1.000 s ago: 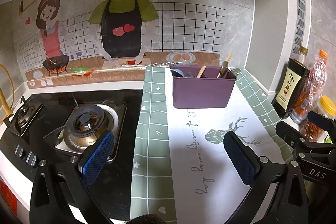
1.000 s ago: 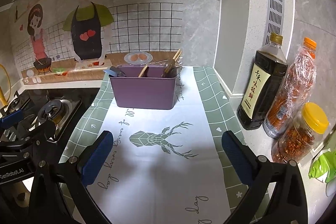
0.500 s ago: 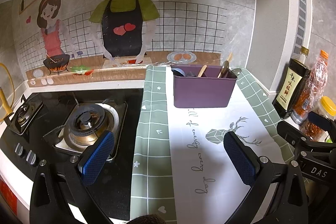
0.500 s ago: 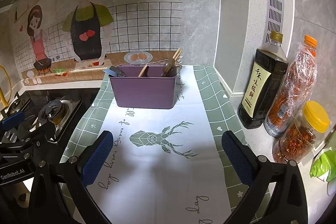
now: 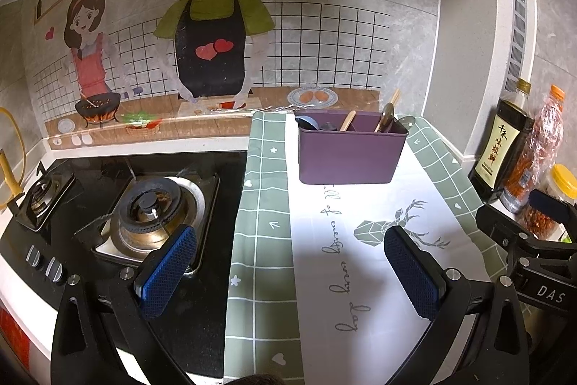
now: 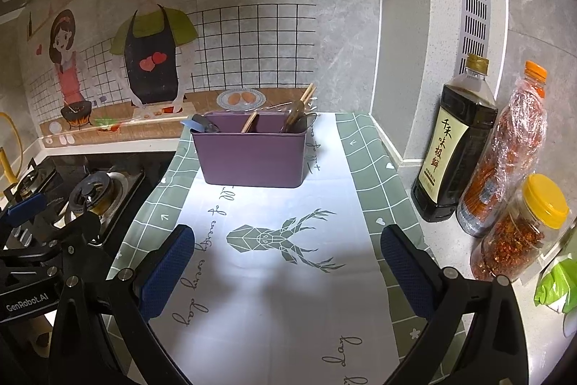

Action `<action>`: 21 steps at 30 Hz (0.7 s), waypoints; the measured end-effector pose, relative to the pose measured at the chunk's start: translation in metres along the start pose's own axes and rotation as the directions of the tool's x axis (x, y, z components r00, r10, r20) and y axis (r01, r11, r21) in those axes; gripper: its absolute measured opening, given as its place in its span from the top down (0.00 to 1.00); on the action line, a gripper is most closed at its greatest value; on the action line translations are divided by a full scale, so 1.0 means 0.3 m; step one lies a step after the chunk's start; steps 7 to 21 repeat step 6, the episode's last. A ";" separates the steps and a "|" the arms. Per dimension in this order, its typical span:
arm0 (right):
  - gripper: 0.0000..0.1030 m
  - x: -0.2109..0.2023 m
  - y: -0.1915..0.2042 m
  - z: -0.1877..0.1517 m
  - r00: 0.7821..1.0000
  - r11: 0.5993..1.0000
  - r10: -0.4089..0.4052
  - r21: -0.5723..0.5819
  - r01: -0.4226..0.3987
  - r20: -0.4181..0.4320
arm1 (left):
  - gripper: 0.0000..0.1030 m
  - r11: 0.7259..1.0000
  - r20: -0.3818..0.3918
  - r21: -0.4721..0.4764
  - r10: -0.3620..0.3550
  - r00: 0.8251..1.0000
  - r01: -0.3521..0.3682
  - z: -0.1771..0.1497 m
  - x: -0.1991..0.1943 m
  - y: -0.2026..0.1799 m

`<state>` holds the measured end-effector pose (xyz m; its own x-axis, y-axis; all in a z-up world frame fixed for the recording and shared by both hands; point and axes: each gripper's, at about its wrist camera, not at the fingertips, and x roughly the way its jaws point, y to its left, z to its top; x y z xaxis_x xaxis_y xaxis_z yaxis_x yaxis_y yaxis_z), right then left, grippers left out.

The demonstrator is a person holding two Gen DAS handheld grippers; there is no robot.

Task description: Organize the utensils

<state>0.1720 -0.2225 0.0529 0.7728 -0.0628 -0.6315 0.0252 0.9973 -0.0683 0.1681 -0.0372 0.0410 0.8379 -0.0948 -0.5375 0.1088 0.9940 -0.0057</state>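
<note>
My left gripper (image 5: pixel 290 271) hangs above the seam between the stove (image 5: pixel 119 215) and the cloth (image 5: pixel 360 240), its blue fingers (image 5: pixel 167 271) spread wide and holding nothing. My right gripper (image 6: pixel 288 271) is just as wide apart and just as empty, poised over the deer print in the middle of the cloth, touching nothing. Neither tool is near the work: the purple caddy (image 6: pixel 252 154) stands well ahead of both, upright at the far end of the cloth near the wall.

The utensils appear to be in the caddy already: a dark spatula (image 6: pixel 203 125) at its left end, a wooden handle (image 6: pixel 249 123) leaning near the middle, and a spoon and chopsticks (image 6: pixel 301 107) at its right. No utensil lies loose on the cloth in either view, so I judge the sorting close to done.

Should anything need straightening, I would reach in from directly above, pinch one handle high on its shaft and lift straight up, so the caddy does not tip or slide on the cloth. My right side needs care: the sauce bottle (image 6: pixel 454 139), the wrapped bottle (image 6: pixel 505 161) and the chili jar (image 6: pixel 523 226) crowd the counter beside the cloth.
</note>
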 end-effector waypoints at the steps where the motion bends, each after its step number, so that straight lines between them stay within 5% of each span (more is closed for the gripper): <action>1: 0.00 0.001 0.000 0.000 1.000 1.000 0.000 -0.001 0.000 -0.002 | 0.00 1.000 0.000 -0.001 0.002 1.000 -0.002 -0.001 0.001 0.001; 21: 0.00 -0.001 0.001 0.000 1.000 1.000 0.003 -0.001 -0.003 -0.003 | 0.00 1.000 0.000 -0.008 0.018 1.000 -0.018 -0.007 0.000 0.006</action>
